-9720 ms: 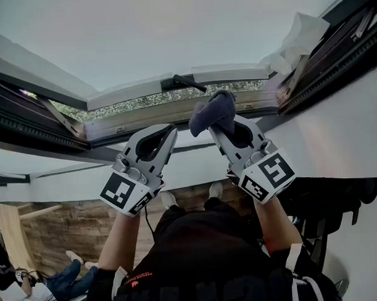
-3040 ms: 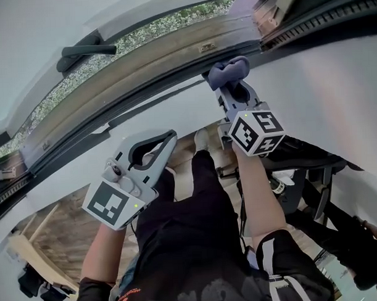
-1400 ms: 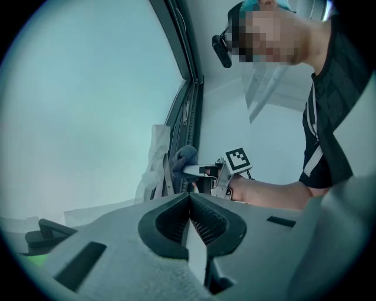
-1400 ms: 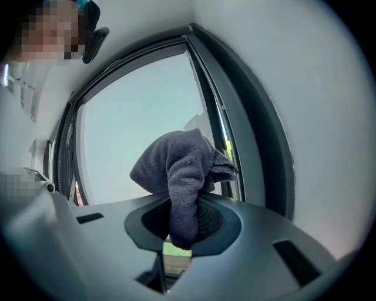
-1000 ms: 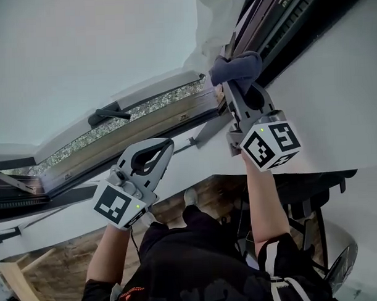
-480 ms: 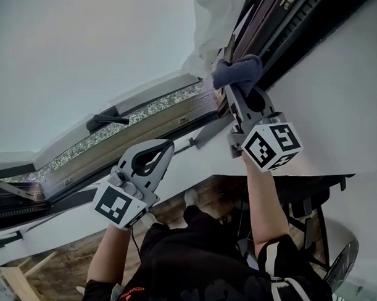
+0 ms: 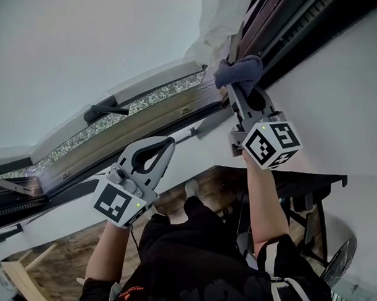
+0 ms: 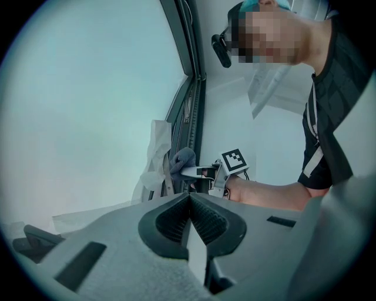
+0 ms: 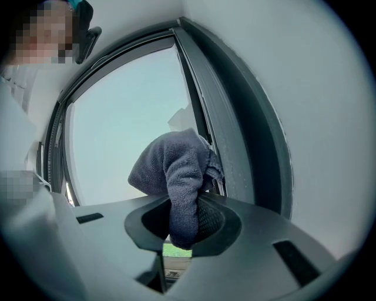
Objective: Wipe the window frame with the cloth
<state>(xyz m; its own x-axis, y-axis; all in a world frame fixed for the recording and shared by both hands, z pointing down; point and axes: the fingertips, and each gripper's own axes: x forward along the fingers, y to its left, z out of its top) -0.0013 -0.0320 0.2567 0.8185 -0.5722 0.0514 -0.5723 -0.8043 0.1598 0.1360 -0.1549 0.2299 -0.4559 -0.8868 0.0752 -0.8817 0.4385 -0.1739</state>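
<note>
Right tool [image 7: 237,84], jaws clamped on the dark cloth [image 7: 241,69], now presses it to the window frame [image 7: 278,19] side rail at one o'clock, having left the bottom rail, so wiping appears ongoing; left tool [image 7: 168,141], closed and empty, idles at seven o'clock.

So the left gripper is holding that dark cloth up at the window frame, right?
No, it's the right gripper holding the dark cloth at the window frame, as the right gripper view shows. The left gripper is shut on nothing.
</note>
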